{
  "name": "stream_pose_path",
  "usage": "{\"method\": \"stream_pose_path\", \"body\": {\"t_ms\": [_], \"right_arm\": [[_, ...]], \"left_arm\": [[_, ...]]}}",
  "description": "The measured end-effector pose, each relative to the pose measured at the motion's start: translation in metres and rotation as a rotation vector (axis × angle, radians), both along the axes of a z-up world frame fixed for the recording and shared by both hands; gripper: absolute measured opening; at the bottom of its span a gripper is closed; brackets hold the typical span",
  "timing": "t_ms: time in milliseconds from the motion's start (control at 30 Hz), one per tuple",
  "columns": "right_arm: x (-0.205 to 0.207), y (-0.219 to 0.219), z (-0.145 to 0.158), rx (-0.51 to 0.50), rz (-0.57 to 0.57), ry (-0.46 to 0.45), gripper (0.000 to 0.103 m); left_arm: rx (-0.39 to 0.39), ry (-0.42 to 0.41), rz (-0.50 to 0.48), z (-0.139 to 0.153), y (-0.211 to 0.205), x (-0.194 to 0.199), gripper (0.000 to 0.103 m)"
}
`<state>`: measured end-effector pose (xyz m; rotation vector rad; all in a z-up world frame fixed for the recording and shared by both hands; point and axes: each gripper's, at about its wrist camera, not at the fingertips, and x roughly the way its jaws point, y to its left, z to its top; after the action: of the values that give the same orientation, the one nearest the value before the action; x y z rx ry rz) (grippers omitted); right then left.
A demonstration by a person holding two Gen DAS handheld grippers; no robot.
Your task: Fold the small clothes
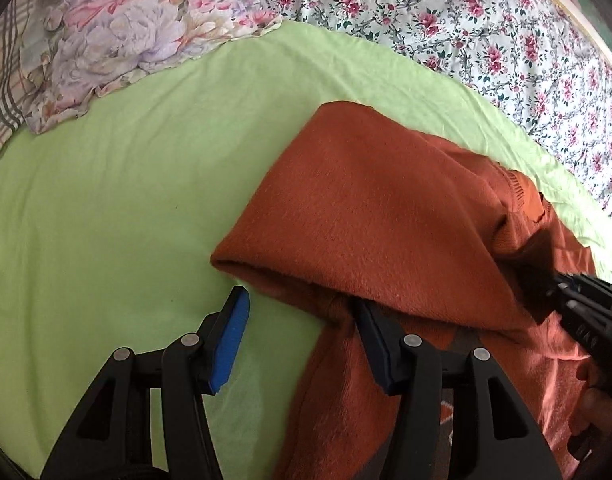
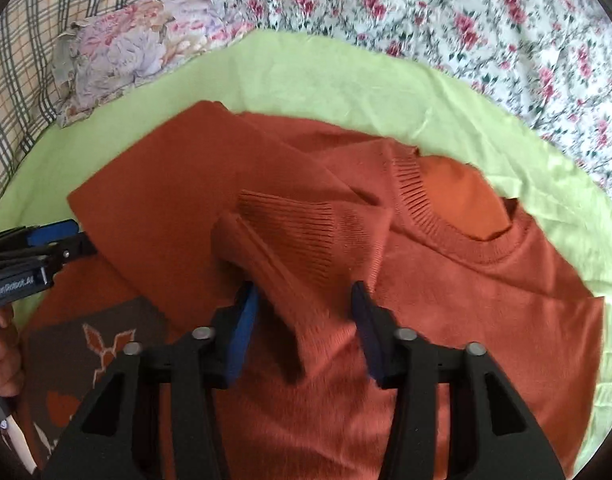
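The rust-orange knitted sweater (image 2: pixel 445 280) runs off the right wrist view at six o'clock. Its brown patterned panel (image 2: pixel 86 360) is partly hidden at eight o'clock beneath a folded-over sleeve.

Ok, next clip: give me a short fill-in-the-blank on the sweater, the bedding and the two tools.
1. The orange sweater lies on a ___ sheet.
2. The ribbed end of a ___ sits between the fingers of the right tool.
3. The left tool holds ___, and its jaws stand apart.
4. The bedspread beyond the sheet has a ___ print.
Missing words: green; sleeve; nothing; floral.
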<state>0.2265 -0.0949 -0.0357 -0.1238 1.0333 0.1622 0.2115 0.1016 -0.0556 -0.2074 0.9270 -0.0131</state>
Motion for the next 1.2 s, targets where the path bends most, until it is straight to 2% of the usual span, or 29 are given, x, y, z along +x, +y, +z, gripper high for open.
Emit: {"method": "stream_pose_path", "body": {"t_ms": [67,233,300,367,467,533,667,867,1000,1067,1167,1200], "right_arm": [[0.000,-0.015,0.003,0.061,-0.050,0.003,0.007],[-0.029,-0.071,0.031,0.195,-0.201,-0.078,0.006],[-0.048,-0.101,0.041,0.220,-0.276,-0.111,0.006],[-0.059,-0.123,0.046,0.235,-0.336,-0.126,0.006],[-0.078,-0.158,0.043,0.262,-0.427,-0.126,0.006],[-0.087,-0.174,0.038,0.274,-0.483,-0.125,0.006],[-0.098,-0.185,0.028,0.300,-0.512,-0.104,0.006],[-0.102,-0.185,0.015,0.327,-0.512,-0.076,0.007],[-0.108,-0.190,0.015,0.366,-0.535,-0.080,0.021],[-0.110,-0.193,0.017,0.371,-0.551,-0.087,0.021],[-0.114,-0.198,0.019,0.369,-0.571,-0.100,0.021],[-0.114,-0.199,0.020,0.366,-0.575,-0.109,0.016]], "left_arm": [[-0.002,0.001,0.004,0.000,0.000,0.004,0.055],[0.013,-0.007,-0.002,0.003,-0.009,0.014,0.051],[0.024,-0.008,-0.008,0.003,-0.012,0.017,0.049],[0.028,-0.008,-0.017,0.003,-0.015,0.018,0.043],[0.042,-0.010,-0.028,0.002,-0.020,0.018,0.034],[0.043,-0.012,-0.026,0.002,-0.021,0.017,0.033],[0.017,-0.014,0.004,0.001,-0.013,0.015,0.033],[-0.068,-0.005,0.043,-0.002,0.004,0.015,0.034],[-0.133,-0.003,0.069,-0.003,0.014,0.014,0.035],[-0.164,0.002,0.064,-0.005,0.018,0.014,0.035],[-0.165,0.006,0.049,-0.004,0.019,0.012,0.035],[-0.153,0.011,0.035,-0.004,0.017,0.012,0.035]]}}
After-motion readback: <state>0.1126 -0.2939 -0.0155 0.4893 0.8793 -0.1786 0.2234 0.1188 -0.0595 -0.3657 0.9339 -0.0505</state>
